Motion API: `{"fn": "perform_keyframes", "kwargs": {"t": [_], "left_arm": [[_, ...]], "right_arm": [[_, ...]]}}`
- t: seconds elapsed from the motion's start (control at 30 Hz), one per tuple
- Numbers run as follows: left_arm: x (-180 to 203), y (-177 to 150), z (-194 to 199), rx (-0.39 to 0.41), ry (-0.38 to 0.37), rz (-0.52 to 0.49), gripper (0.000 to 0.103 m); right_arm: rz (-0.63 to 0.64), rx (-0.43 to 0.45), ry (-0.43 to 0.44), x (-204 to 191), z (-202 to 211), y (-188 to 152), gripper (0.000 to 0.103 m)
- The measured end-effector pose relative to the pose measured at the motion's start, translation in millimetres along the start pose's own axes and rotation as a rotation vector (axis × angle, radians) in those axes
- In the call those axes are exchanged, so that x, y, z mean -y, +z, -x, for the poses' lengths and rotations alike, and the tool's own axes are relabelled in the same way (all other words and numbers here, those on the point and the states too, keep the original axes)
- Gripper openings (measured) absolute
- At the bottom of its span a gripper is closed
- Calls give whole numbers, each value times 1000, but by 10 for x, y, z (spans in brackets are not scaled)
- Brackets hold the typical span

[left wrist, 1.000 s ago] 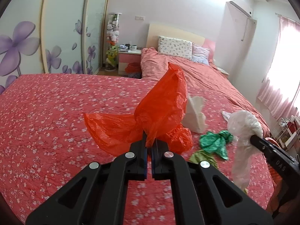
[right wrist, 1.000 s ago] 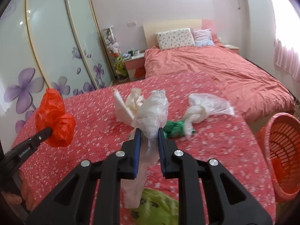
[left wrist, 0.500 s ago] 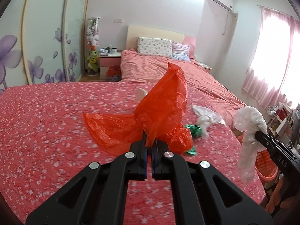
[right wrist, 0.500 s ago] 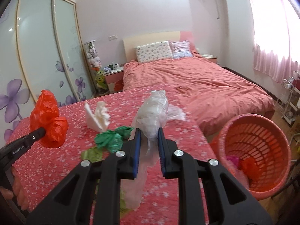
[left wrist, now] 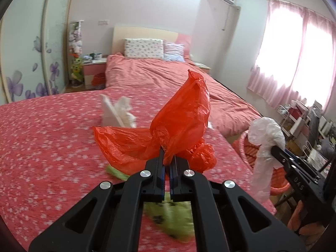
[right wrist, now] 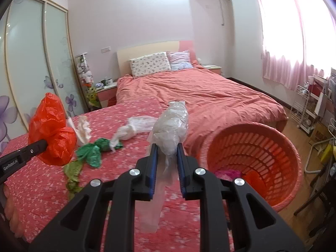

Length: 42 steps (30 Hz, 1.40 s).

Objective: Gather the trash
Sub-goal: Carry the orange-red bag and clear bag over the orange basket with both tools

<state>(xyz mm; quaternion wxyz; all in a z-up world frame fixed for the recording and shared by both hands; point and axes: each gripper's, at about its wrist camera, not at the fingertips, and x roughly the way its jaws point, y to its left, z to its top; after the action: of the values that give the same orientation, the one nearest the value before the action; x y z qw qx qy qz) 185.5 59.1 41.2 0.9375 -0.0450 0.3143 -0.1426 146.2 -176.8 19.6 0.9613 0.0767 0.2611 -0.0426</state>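
Note:
My left gripper [left wrist: 167, 154] is shut on a crumpled red plastic bag [left wrist: 178, 126], held above the floral red bedspread [left wrist: 52, 142]; it also shows in the right wrist view [right wrist: 51, 130]. My right gripper [right wrist: 166, 148] is shut on a clear plastic bag [right wrist: 171, 130] that hangs down between the fingers; it shows in the left wrist view [left wrist: 265, 138] too. An orange laundry-style basket [right wrist: 254, 157] stands on the floor to the right of the bedspread, with some pink and orange trash inside.
On the bedspread lie a white tissue [right wrist: 83, 129], a white knotted bag [right wrist: 134, 129], a dark green bag [right wrist: 94, 149] and a light green bag [right wrist: 72, 174]. A bed [right wrist: 199, 96] lies behind. A rack with clutter [right wrist: 310, 107] stands at the right.
Both grippers have swung right with their bags held. The orange basket has come closer and more into the right wrist view. The trash on the bedspread has shifted left.

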Motion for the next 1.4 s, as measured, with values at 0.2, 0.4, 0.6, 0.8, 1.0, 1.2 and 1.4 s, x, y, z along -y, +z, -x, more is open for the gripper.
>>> {"fn": "perform_keyframes", "kwargs": {"t": [0.2,0.4,0.6,0.8,1.0,1.2,1.4], "left_arm": [[373,-15,-165,-19,-72,-28,3],[733,-63,-361,-44,-139,-45,3],[1108,-96,-524,-64,-210,-62,3],[1430,-90,-710,-87,-267,-85,3],[1732,-109,-851,-104,-314,-99,3],[1951,-117,-970,-120,-345,-112,3],[2077,-140,-1056,-137,-361,-124,3]], "right_arm": [[-47,3,-45,329,7,-26,19],[-90,0,-92,665,-38,-58,19],[-125,0,-142,1001,-63,-118,19],[-165,6,-178,1308,-69,-157,19],[-204,12,-207,1582,-87,-163,19],[-232,19,-223,1735,-128,-160,19],[-247,22,-231,1844,-171,-161,19]]}}
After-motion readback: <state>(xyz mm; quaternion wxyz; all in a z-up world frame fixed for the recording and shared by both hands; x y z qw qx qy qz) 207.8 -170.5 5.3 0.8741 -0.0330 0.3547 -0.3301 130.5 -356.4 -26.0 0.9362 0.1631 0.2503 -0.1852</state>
